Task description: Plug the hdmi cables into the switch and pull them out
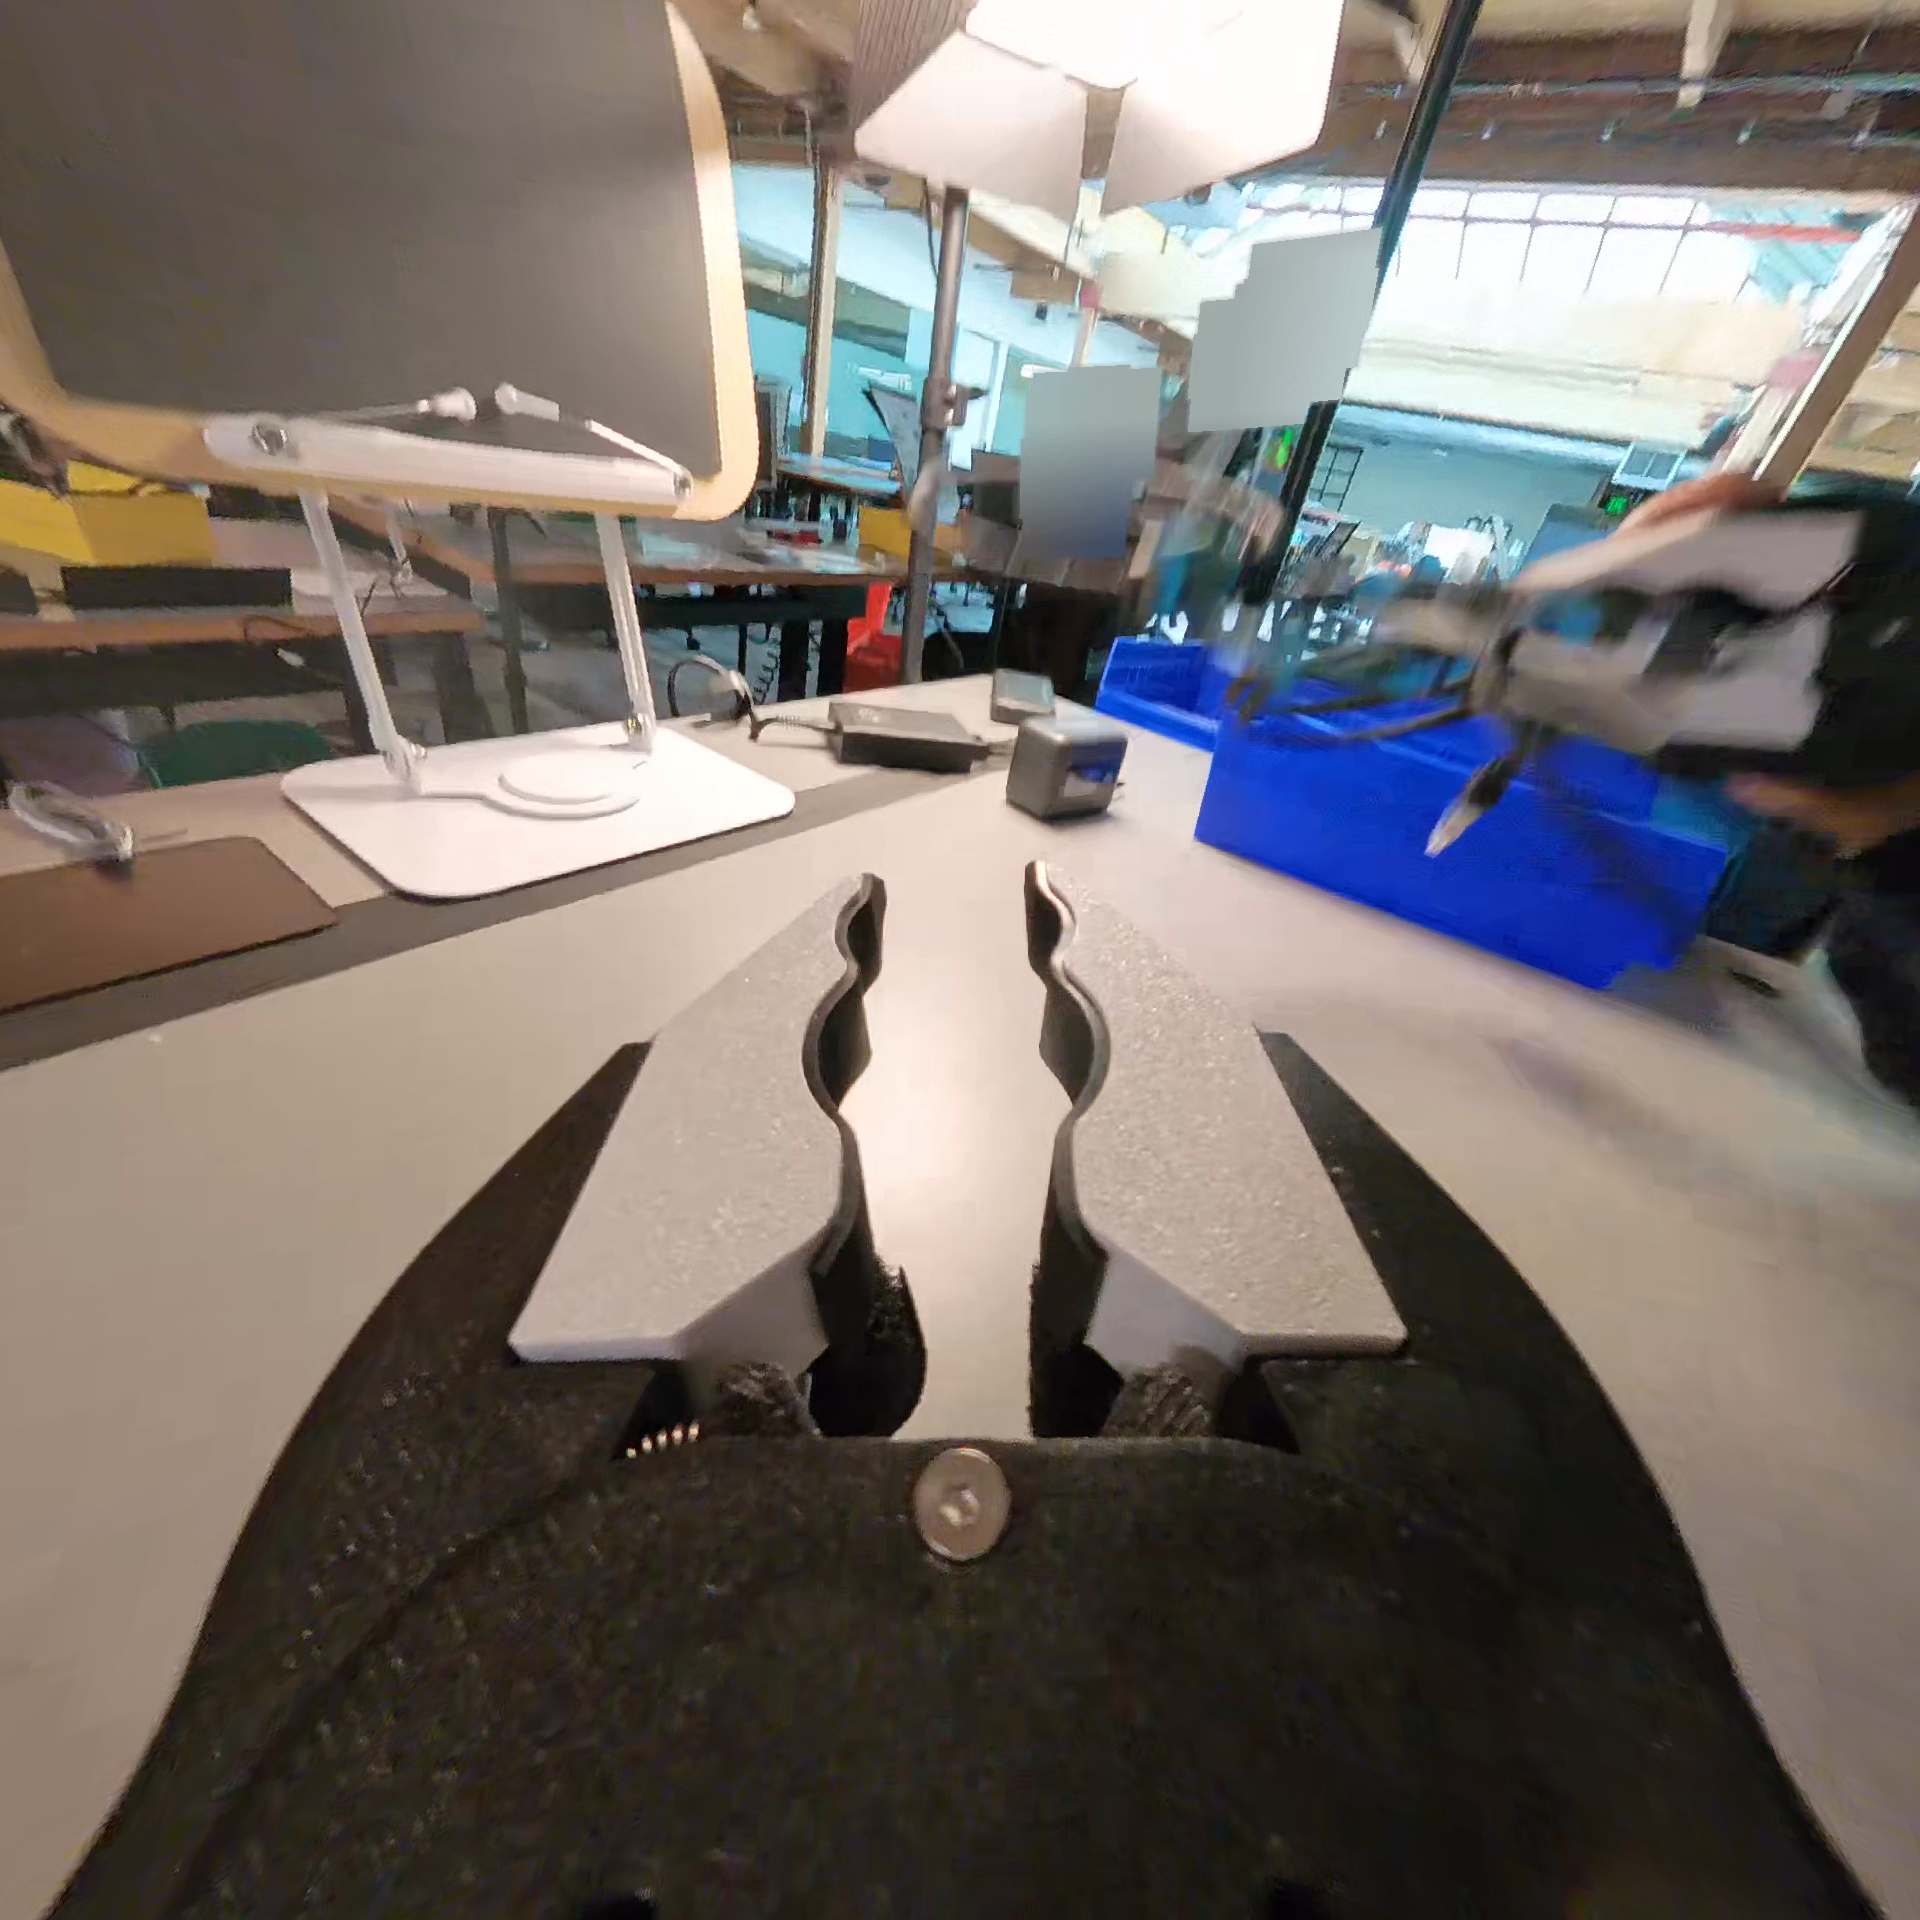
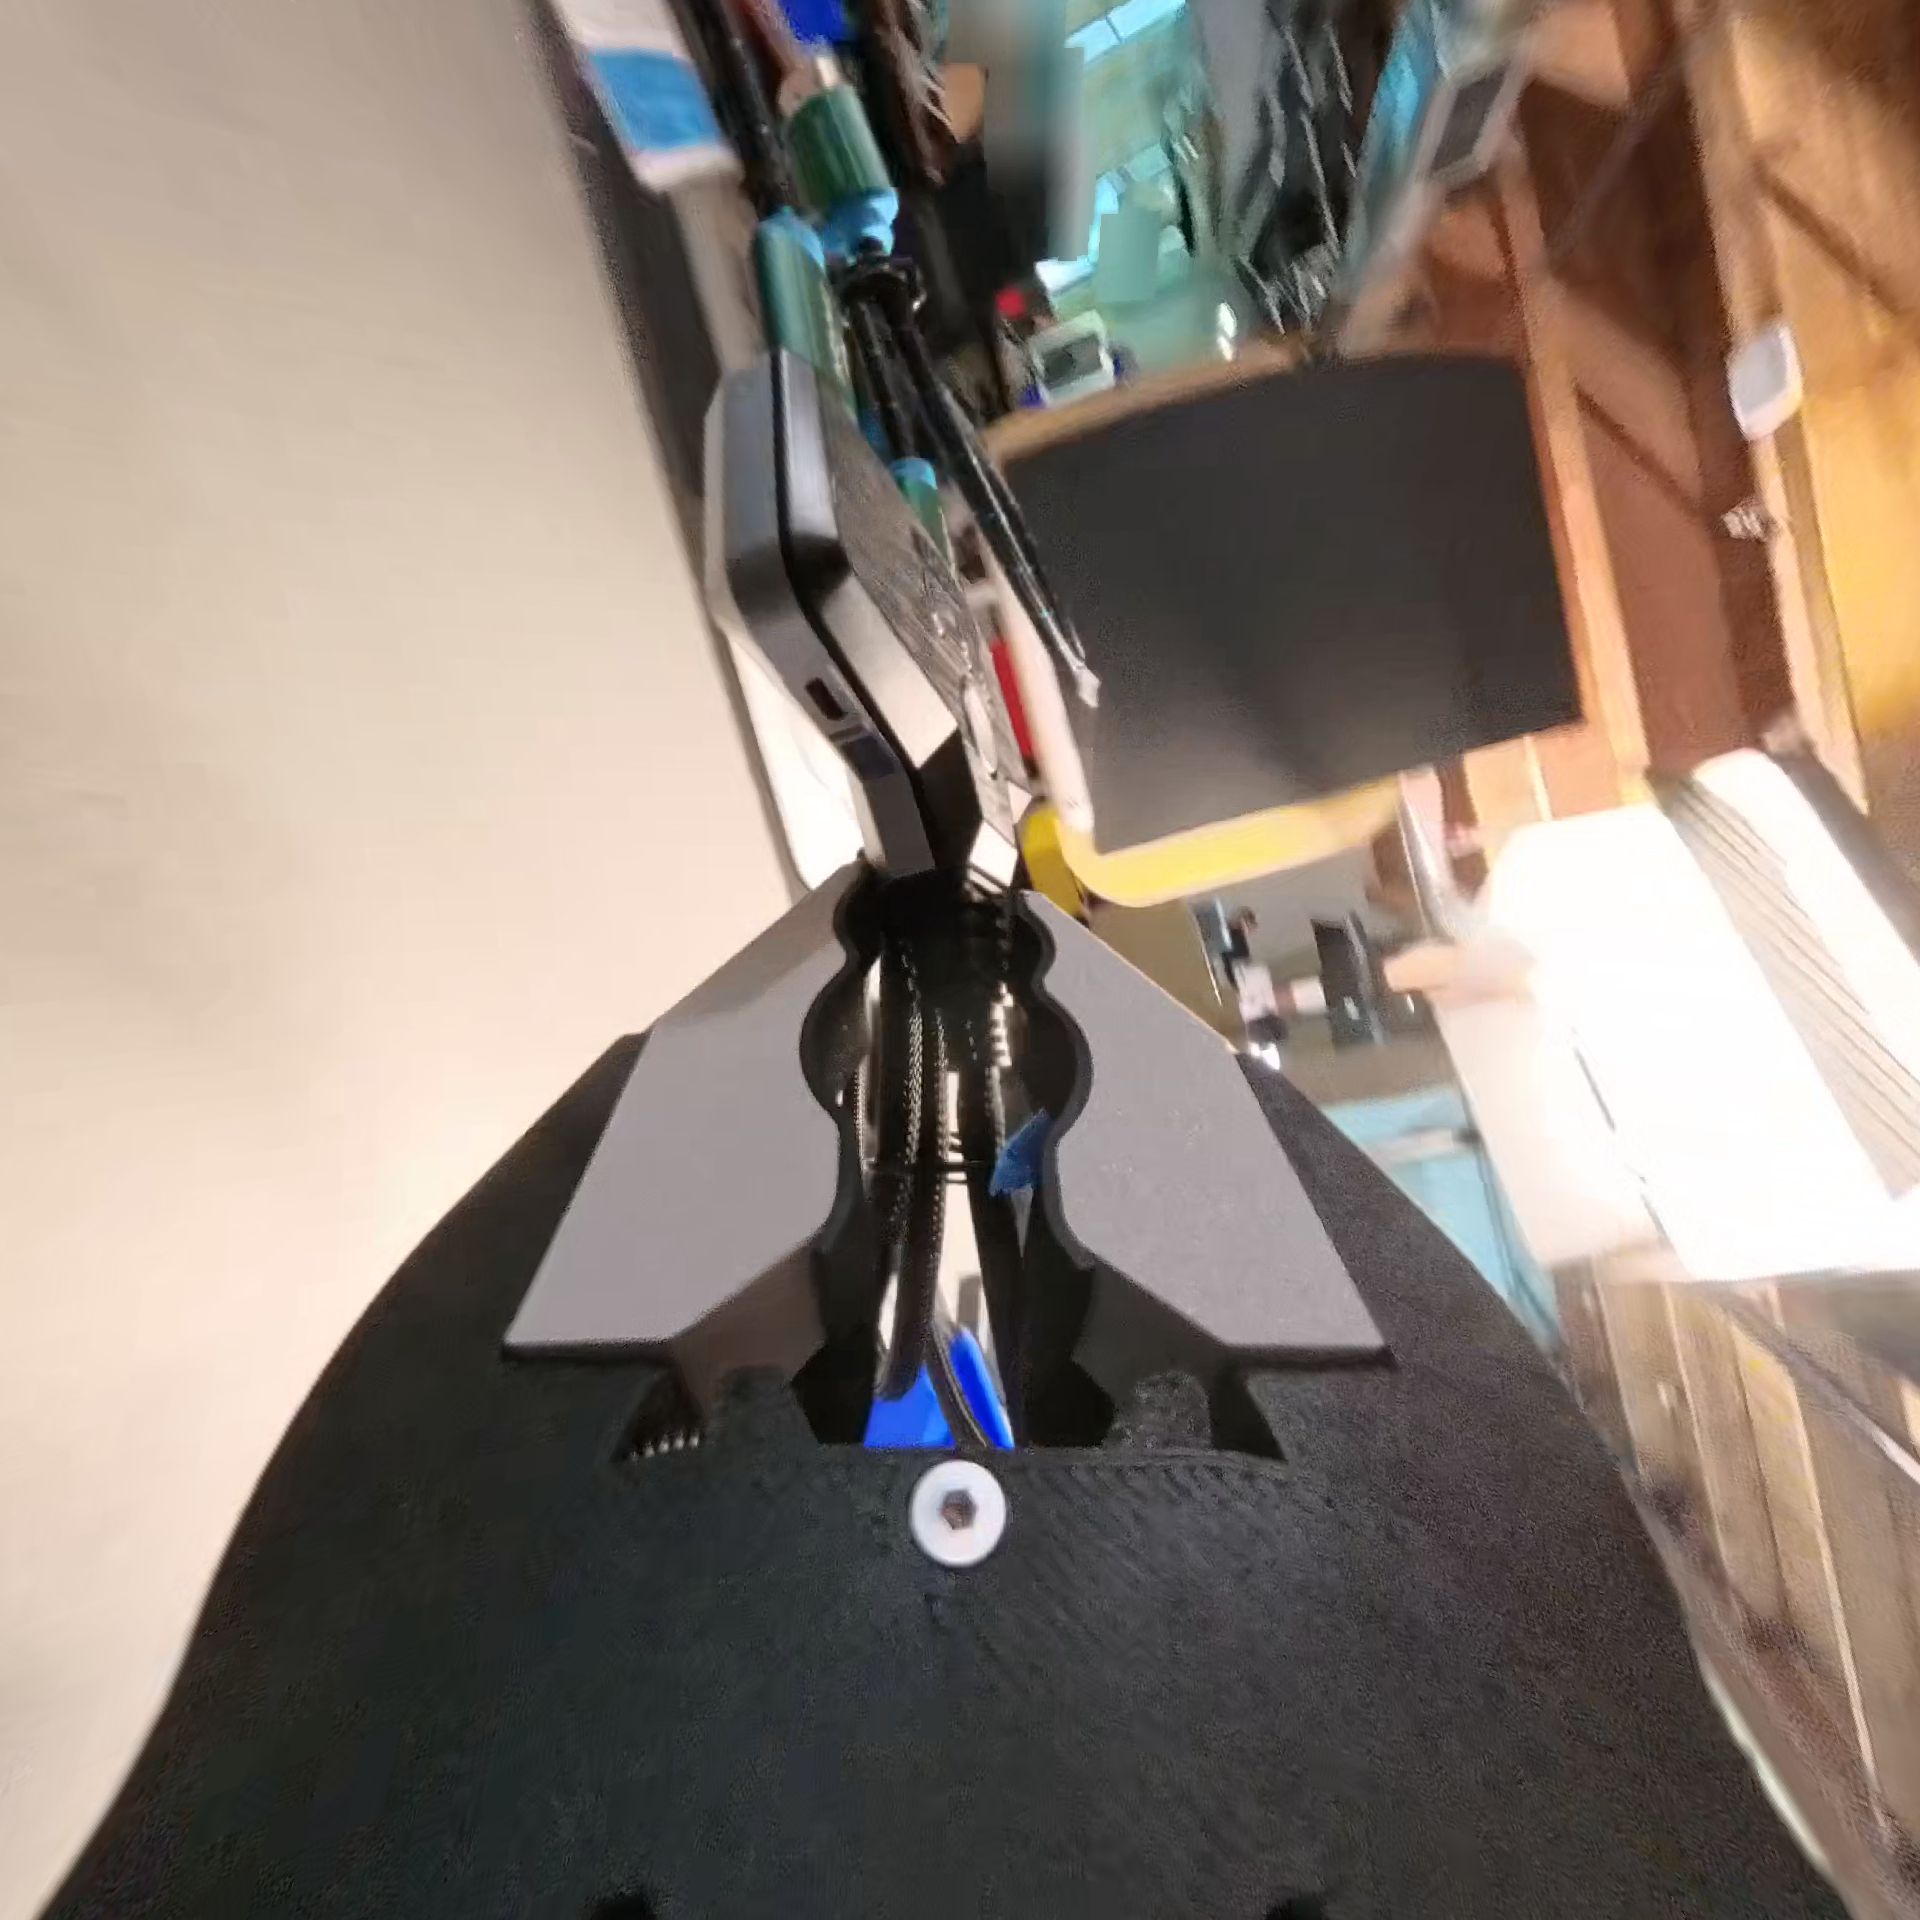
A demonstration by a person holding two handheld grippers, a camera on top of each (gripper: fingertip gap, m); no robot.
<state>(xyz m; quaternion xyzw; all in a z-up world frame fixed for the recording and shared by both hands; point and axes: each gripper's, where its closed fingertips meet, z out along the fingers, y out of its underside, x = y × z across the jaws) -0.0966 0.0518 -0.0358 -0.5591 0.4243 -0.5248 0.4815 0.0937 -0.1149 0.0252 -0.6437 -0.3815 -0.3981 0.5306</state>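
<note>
While the left gripper (image 1: 954,914) hovers parted and empty over the grey table (image 1: 312,1143), the right gripper (image 2: 940,909) clamps braided black cables (image 2: 920,1081) above it

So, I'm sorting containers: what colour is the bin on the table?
Blue bin, clearest in the left wrist view.

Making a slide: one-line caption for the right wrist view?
Right claw shut on a bundle of black braided cables, with the dark switch box dangling ahead.
</note>
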